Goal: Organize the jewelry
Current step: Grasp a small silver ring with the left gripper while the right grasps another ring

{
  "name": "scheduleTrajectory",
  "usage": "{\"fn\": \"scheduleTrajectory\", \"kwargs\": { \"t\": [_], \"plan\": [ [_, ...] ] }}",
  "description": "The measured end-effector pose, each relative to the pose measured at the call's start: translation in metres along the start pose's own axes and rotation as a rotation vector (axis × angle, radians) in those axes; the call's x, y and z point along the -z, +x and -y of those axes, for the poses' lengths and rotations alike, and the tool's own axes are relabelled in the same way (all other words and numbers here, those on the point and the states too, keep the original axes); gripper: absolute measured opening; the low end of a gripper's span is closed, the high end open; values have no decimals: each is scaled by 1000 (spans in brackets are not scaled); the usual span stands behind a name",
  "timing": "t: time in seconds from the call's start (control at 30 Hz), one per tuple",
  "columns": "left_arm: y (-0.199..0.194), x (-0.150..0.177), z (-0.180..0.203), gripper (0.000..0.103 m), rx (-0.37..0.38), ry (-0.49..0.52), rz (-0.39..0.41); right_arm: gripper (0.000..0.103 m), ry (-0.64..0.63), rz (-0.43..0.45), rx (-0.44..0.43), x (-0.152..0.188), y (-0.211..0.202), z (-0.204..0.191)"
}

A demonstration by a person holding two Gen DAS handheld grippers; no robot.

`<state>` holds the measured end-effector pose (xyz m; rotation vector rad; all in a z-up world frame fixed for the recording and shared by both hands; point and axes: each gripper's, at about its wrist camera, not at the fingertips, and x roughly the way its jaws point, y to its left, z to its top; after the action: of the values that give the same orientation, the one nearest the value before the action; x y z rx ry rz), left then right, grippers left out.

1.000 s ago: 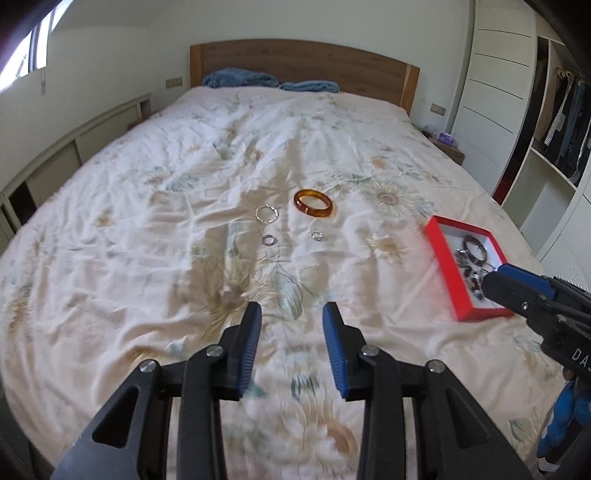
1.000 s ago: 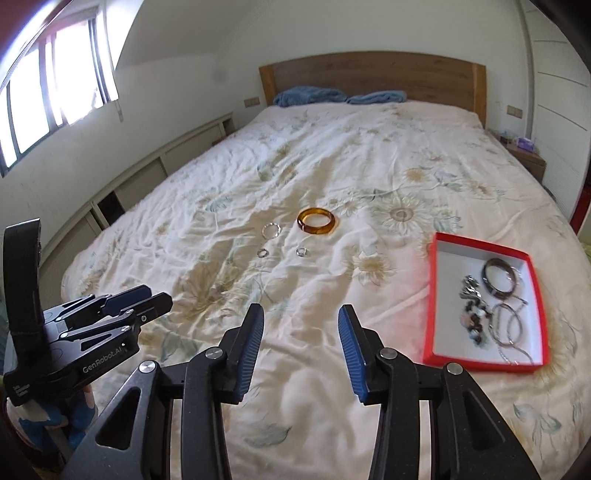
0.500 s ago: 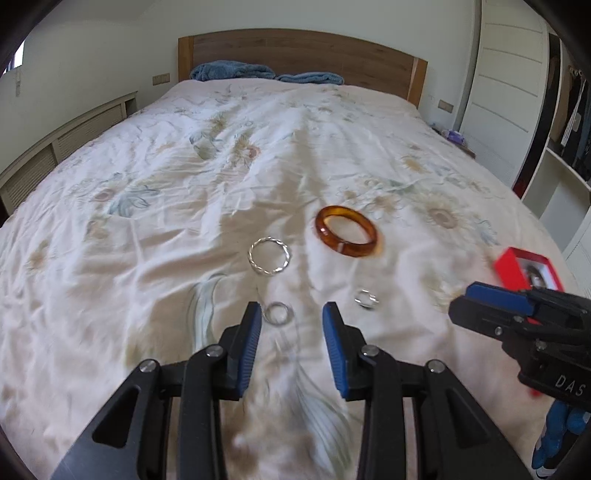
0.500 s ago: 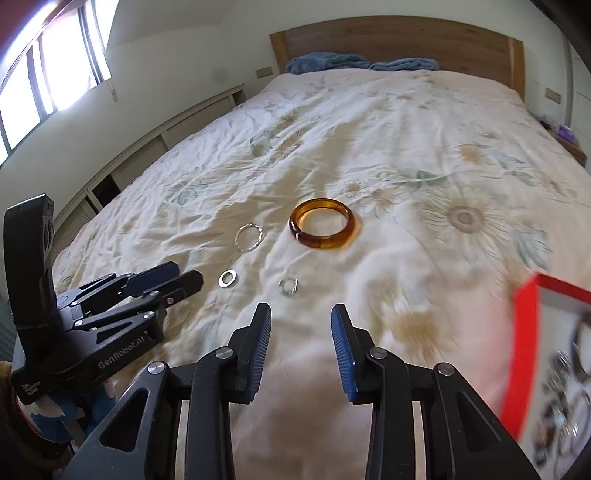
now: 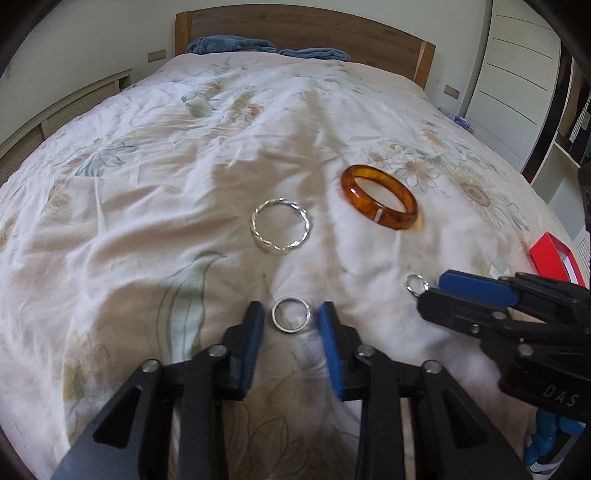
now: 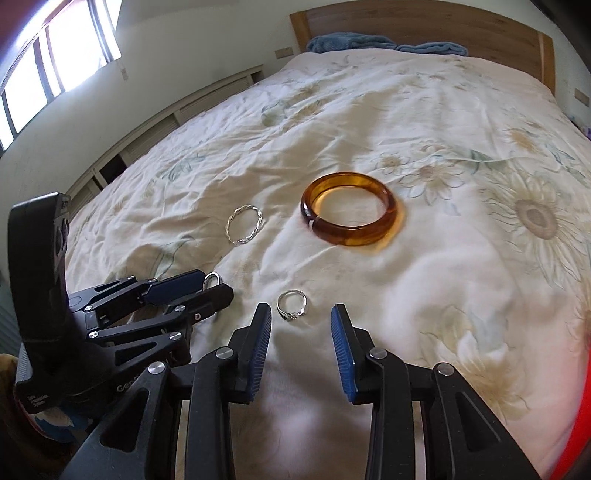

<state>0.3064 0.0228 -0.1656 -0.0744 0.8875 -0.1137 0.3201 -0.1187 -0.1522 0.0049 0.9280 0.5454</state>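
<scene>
Several pieces of jewelry lie on the floral bedspread. My left gripper (image 5: 290, 316) is open, its blue pads on either side of a plain silver ring (image 5: 291, 314); the ring also shows in the right wrist view (image 6: 211, 278). My right gripper (image 6: 301, 316) is open around a small silver ring with a setting (image 6: 292, 304), which also shows in the left wrist view (image 5: 416, 285). A twisted silver bangle (image 5: 280, 230) and an amber bangle (image 5: 379, 201) lie farther up the bed; both also show in the right wrist view, the silver one (image 6: 244, 224) and the amber one (image 6: 351, 213).
A red jewelry tray (image 5: 554, 257) sits at the right edge of the bed. The wooden headboard (image 5: 303, 27) and blue pillows (image 5: 231, 43) are at the far end. A wardrobe (image 5: 517, 74) stands to the right, a low wall unit (image 6: 166, 122) to the left.
Both grippers have moved forward and down toward the bedspread. The plain ring now lies between my left pads and the small ring between my right pads. The red tray has slid out to the edge.
</scene>
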Motion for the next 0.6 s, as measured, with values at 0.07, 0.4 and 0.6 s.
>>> {"fn": "scheduleTrajectory", "kwargs": {
  "t": [0.07,0.4,0.6],
  "plan": [
    [0,0,-3,20,8,-12,3,34,-12,-6,1,-1,5,-1],
    [1,2,-11,19,44,-47,14,19,-57,-37,3,-6,21,-3],
    [-10,0,-7,19,58,-36,26,19,-35,-18,1,-6,5,-5]
  ]
}}
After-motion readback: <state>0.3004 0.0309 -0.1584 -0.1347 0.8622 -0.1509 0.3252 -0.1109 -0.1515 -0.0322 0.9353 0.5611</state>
